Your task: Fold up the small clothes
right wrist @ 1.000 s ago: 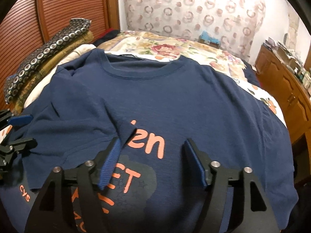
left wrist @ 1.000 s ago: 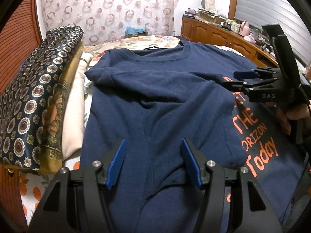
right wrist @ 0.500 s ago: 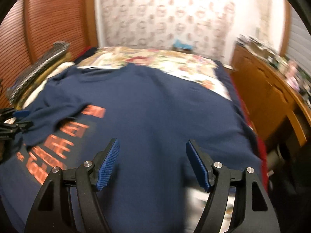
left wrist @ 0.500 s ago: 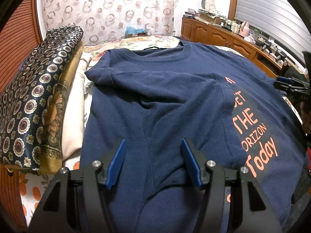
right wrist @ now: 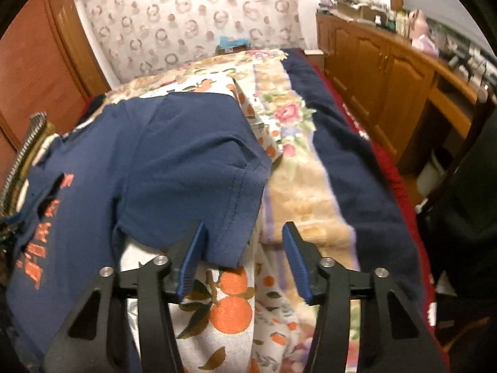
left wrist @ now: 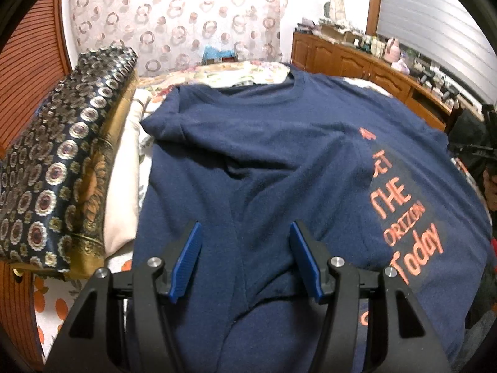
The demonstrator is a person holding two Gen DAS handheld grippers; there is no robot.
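On the bed (right wrist: pixel 304 186), one navy T-shirt (left wrist: pixel 279 171) is lying spread over the floral and orange-print covers, its collar toward the headboard end and its orange lettering (left wrist: pixel 403 205) running along the side nearer the wooden cabinets (right wrist: pixel 388 71). Compared with a second ago, the right claw (right wrist: pixel 245 258) is no longer hovering over the printed chest of the shirt: it is now sitting at the shirt's cabinet-side edge, looking down on the short sleeve (right wrist: pixel 230 217), and in the left wrist view it is showing only as a dark shape at the far right border instead of reaching in over the lettering. Its jaws have just been closing and are standing at a middling gap, the sleeve hem lying between them beside the left blue pad (right wrist: pixel 192 261); the pads are not yet pressing the cloth. The left claw (left wrist: pixel 245 261) is hanging where it was, angled down over the lower half of the shirt, its two blue pads (left wrist: pixel 186 261) standing moderately apart with nothing gripped between them. One sleeve is lying already folded inward across the shirt on the side nearer the stack of folded bedding (left wrist: pixel 62 168), which is resting along the bed's edge by the brown louvred door. Two claws are showing, each with two blue pads.
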